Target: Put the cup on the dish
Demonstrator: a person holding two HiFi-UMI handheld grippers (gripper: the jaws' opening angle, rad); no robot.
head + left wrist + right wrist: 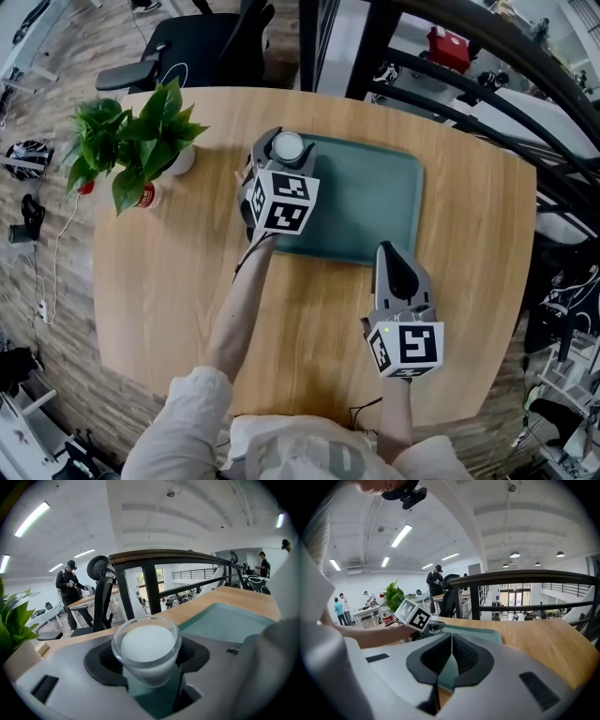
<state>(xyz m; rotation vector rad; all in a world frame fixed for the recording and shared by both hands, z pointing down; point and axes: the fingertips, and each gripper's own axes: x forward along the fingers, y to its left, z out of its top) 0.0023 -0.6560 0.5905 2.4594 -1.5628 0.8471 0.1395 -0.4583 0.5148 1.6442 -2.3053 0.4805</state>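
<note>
Two pads of the left tool [281, 156] were clenched on a small clear cup [146, 649] filled with something white, gripping it by its lower wall while the rim stood above the jaws. In the left gripper view the cup leaned slightly, and teal showed beneath it through the gap, so it was over the dish [375, 199]; whether its base touched the dish could not be told. From the head view the cup sat at the far left corner of that teal, rectangular, round-cornered dish, with the tool's marker cube [283, 201] just nearer the person and a bare forearm [242, 305] running back from it. The right tool [450, 660] was closed on nothing, its two dark pads meeting in a thin line, and it was well apart from the cup. In the head view its tip lay at the near edge of the dish, right of centre, above the wood. The dish lay on the far half of a rounded wooden surface [159, 291]. At the far left of that surface stood a leafy plant [131, 141] in a white pot, apart from the dish. Beyond the surface's far edge was a black office chair [192, 47], and in the left gripper view a person [69, 588] in dark clothes stood in the background.
</note>
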